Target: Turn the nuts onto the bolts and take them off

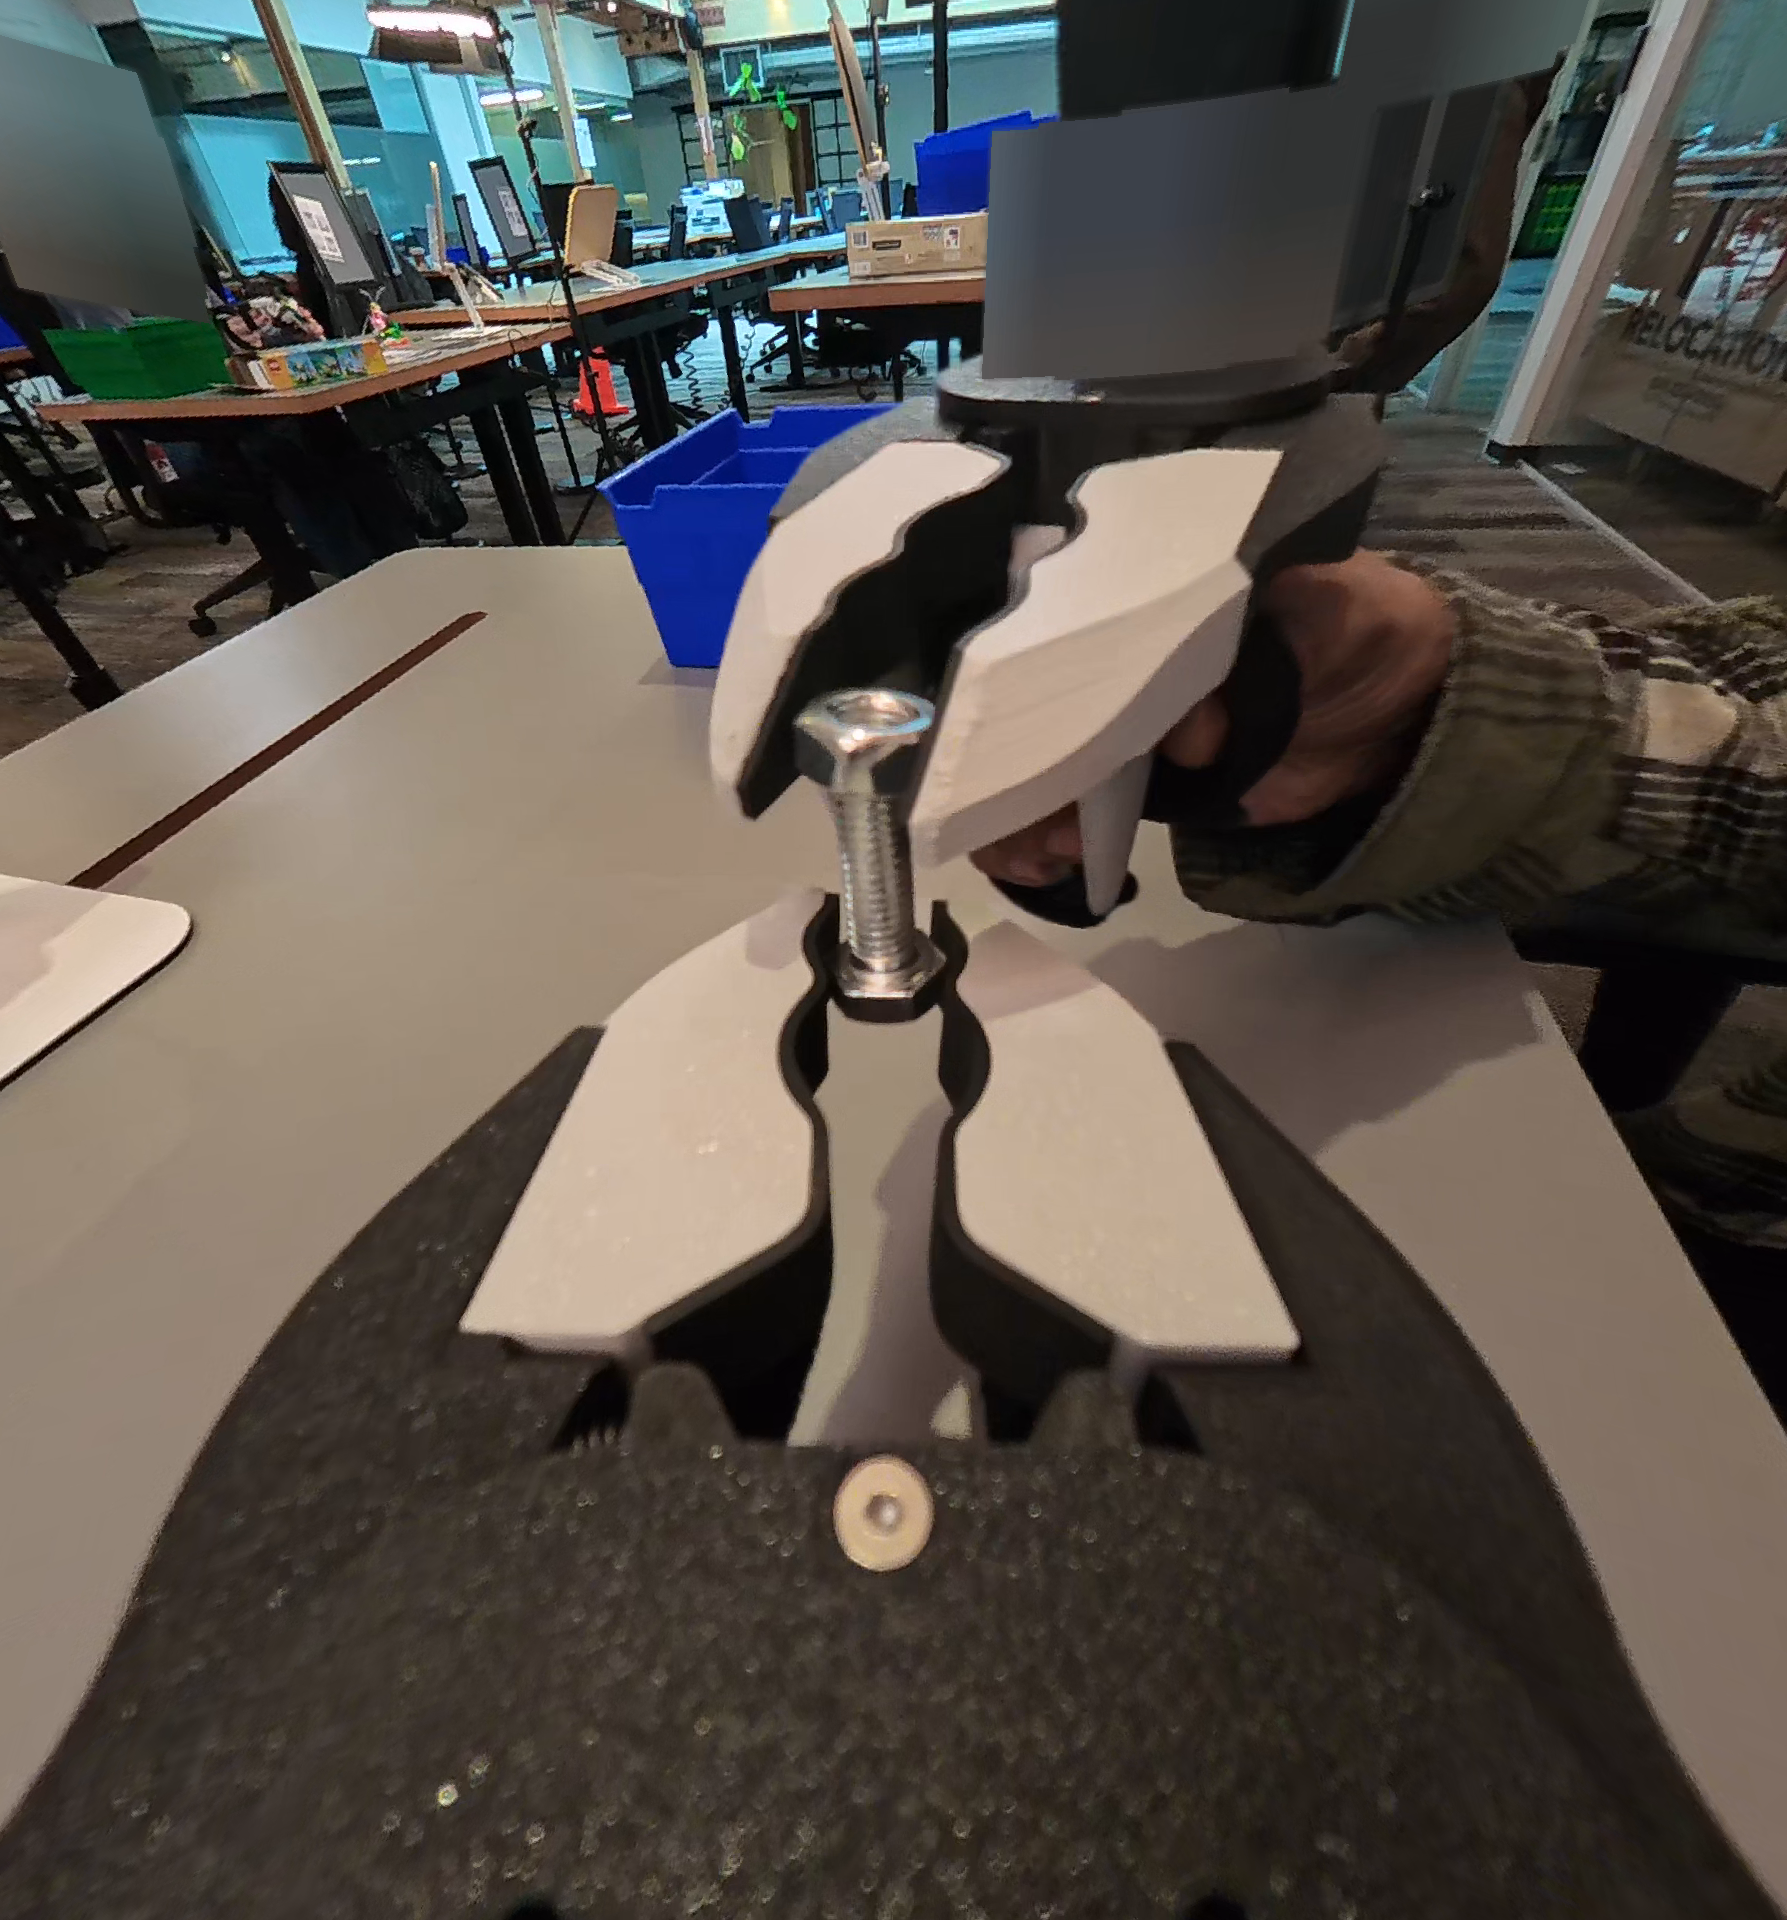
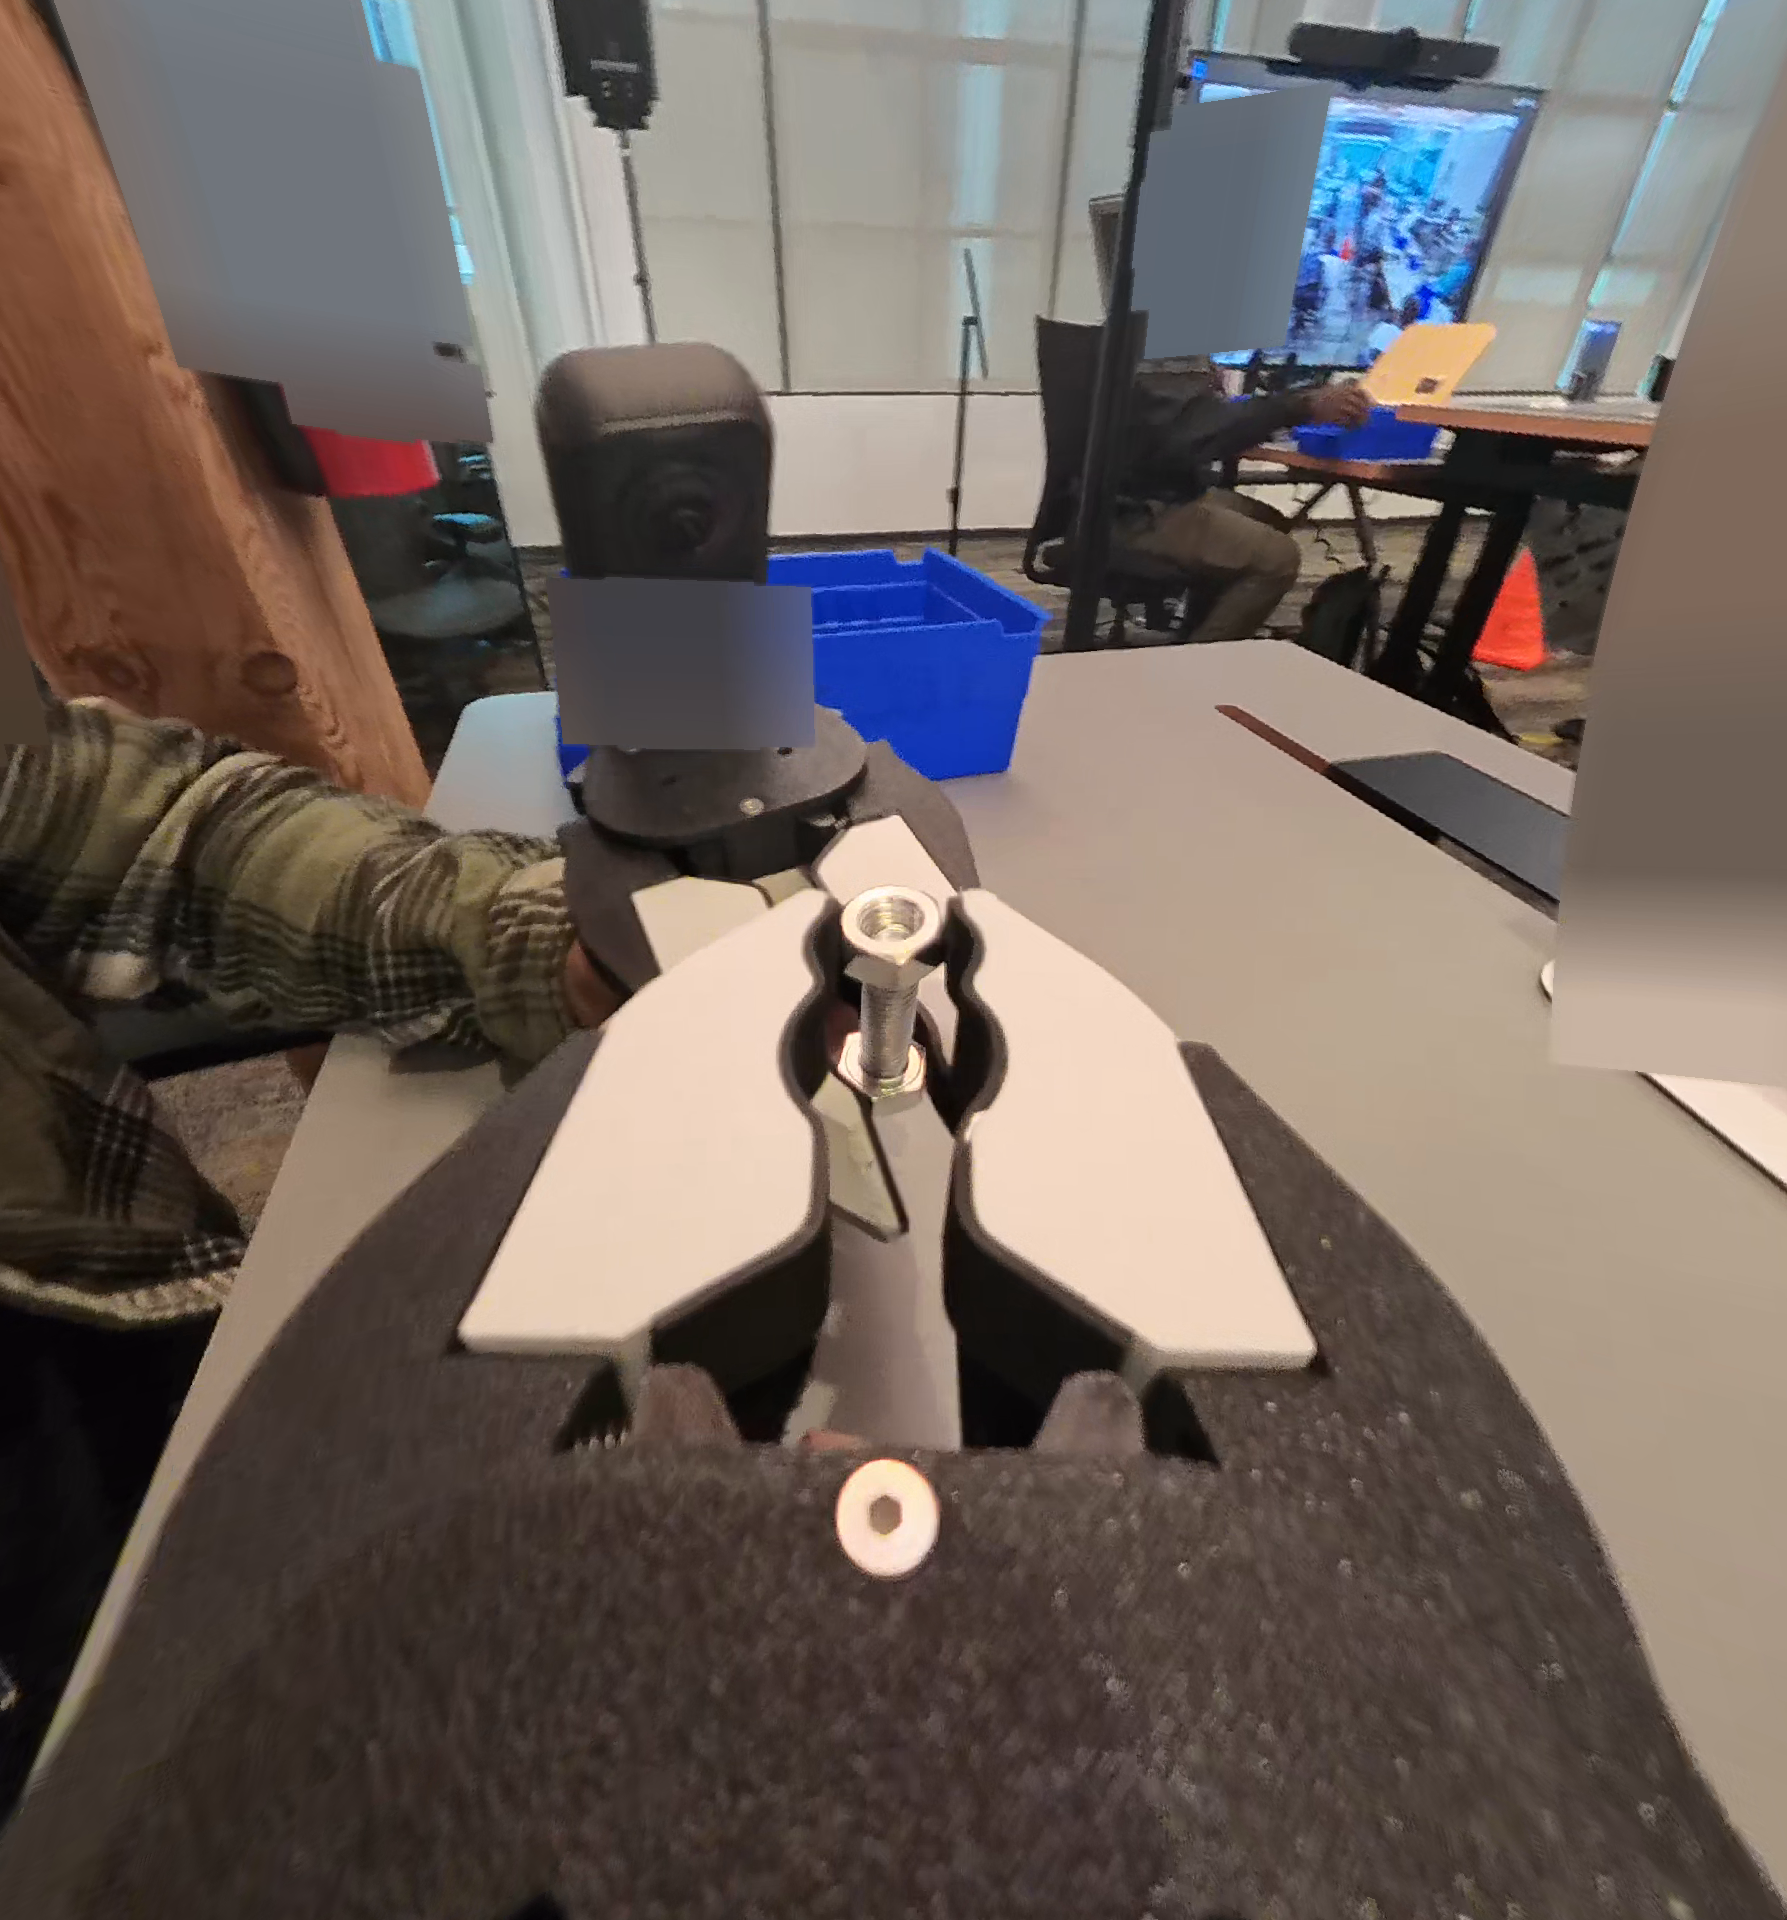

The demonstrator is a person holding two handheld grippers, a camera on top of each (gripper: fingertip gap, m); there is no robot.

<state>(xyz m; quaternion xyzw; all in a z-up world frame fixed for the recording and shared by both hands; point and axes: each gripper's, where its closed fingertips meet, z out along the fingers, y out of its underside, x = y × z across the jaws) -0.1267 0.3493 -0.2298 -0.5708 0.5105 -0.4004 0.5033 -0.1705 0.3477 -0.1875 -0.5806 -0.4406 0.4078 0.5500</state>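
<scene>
A silver bolt (image 1: 873, 862) stands upright above the grey table (image 1: 349, 987). My left gripper (image 1: 884, 940) is shut on the bolt's hex head (image 1: 884, 977) at the bottom. A silver nut (image 1: 863, 732) sits at the tip of the thread. My right gripper (image 1: 847, 800) comes in from the upper right and is shut on that nut. In the right wrist view my right gripper (image 2: 889, 925) clamps the nut (image 2: 889, 930). Below it the bolt (image 2: 881, 1023) runs down to its head, held by the left gripper (image 2: 878, 1091).
A blue bin (image 1: 702, 551) stands at the table's far edge, also seen in the right wrist view (image 2: 920, 665). A white mat (image 1: 37, 966) lies at the left. A black pad (image 2: 1460, 821) lies at the right. A person's plaid sleeve (image 1: 1595, 748) reaches in. My hands' fingertips stand some 5 centimeters from each other.
</scene>
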